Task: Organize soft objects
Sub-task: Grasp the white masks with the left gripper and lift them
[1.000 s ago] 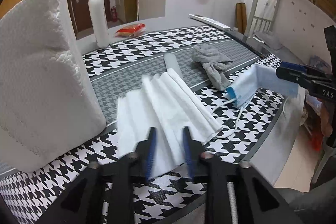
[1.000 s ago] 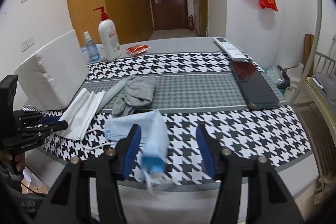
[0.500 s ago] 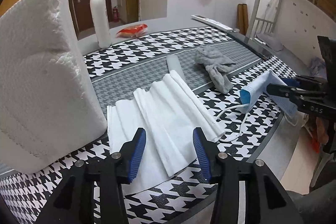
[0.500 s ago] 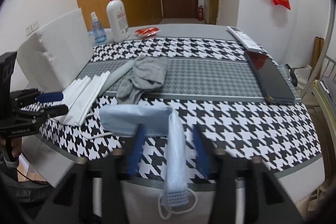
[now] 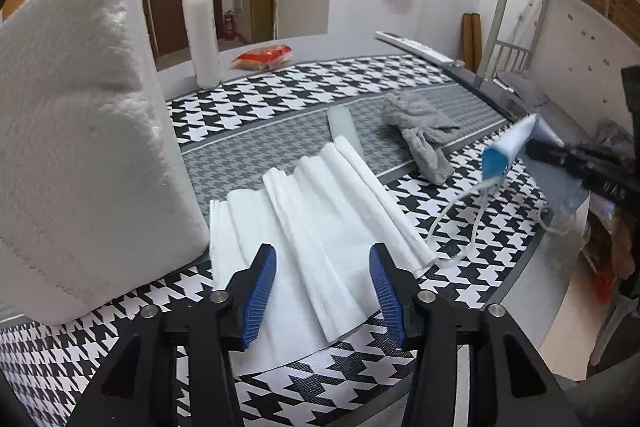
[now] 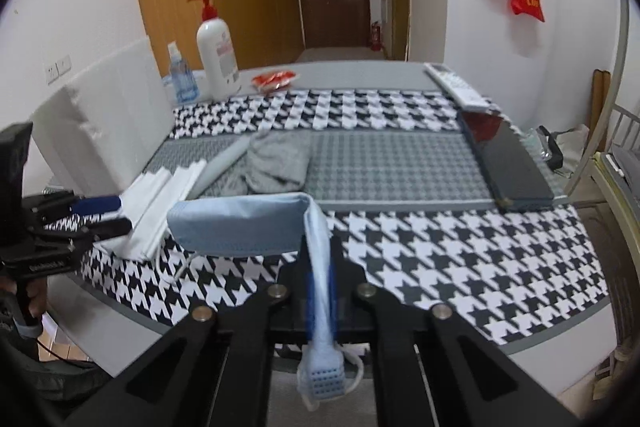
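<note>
Right gripper (image 6: 320,291): jaws pressed together on a blue face mask (image 6: 240,223), pinching it at its folded middle. One half juts out toward 9 o'clock above the houndstooth bench (image 6: 460,251); the other droops down past the fingers with its ear loops dangling. Likely held at the fold so the mask stays doubled for putting away.

Left gripper (image 5: 322,291): jaws spread, hovering over the near end of the white pleated cloth (image 5: 320,211), pads not touching it. The cloth lies flat at the bench's near edge, just beside the white foam block (image 5: 80,131) at 9 o'clock. It looks squared up and let go.

Grey rag (image 5: 424,135) lies crumpled at 1 o'clock from the cloth, untouched. The pump bottle (image 5: 201,27) stands at the far side.

Against the earlier frames: the right jaws have just been closing and now clamp the mask, which sat loose between them before. The left jaws have just been opening; nothing is between the pads, where earlier they were narrow over the cloth's edge. The cloth lies as it lay before.
</note>
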A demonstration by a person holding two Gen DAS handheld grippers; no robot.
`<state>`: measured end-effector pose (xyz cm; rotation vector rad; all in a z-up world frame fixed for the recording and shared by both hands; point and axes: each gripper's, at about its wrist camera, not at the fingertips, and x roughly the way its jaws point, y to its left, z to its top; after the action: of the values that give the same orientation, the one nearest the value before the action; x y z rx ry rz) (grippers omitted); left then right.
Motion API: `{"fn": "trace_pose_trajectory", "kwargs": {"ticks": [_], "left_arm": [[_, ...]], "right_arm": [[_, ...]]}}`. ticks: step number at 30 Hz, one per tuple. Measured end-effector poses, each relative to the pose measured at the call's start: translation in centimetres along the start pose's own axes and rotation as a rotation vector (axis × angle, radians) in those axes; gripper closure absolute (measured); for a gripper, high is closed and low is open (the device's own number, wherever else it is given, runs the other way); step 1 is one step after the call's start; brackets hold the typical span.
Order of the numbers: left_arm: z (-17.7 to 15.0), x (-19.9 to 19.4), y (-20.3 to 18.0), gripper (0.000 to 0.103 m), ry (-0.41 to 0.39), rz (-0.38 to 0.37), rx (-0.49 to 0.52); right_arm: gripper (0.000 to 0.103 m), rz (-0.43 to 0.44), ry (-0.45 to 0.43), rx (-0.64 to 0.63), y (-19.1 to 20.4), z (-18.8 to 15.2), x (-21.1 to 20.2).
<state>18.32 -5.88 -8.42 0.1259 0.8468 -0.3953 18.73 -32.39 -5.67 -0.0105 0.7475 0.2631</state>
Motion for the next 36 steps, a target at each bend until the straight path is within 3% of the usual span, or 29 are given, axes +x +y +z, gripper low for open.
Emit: {"fn": "trace_pose_trajectory", "kwargs": {"ticks": [6, 16, 19, 21, 22, 23, 26, 36], "left_arm": [[-0.1, 0.8, -0.3, 0.042, 0.007, 0.024, -0.012], [0.1, 1.7, -0.7, 0.042, 0.025, 0.080, -0.032], [0.0, 1.7, -0.6, 0.053, 0.025, 0.096, -0.035], [0.0, 1.6, -0.5, 0.068, 0.021, 0.099, -0.035], [0.0, 1.6, -0.5, 0.084, 0.020, 0.100, -0.029], [0.0, 1.6, -0.5, 0.089, 0.020, 0.100, -0.025], [0.0, 1.6, -0.5, 0.095, 0.012, 0.094, -0.019], [0.1, 0.1, -0.6, 0.095, -0.056, 0.046, -0.008]], "right_arm": [[0.095, 0.004, -0.037, 0.057, -1.1, 0.4, -1.0], [0.095, 0.027, -0.043, 0.054, -1.1, 0.3, -1.0], [0.095, 0.036, -0.040, 0.058, -1.1, 0.1, -0.8], [0.095, 0.042, -0.039, 0.059, -1.0, 0.0, -0.7], [0.095, 0.045, -0.038, 0.057, -1.0, 0.0, -0.6], [0.095, 0.047, -0.039, 0.056, -0.9, 0.0, -0.7], [0.095, 0.052, -0.044, 0.057, -0.8, 0.0, -0.8], [0.095, 0.059, -0.070, 0.065, -0.3, 0.1, -1.5]]}}
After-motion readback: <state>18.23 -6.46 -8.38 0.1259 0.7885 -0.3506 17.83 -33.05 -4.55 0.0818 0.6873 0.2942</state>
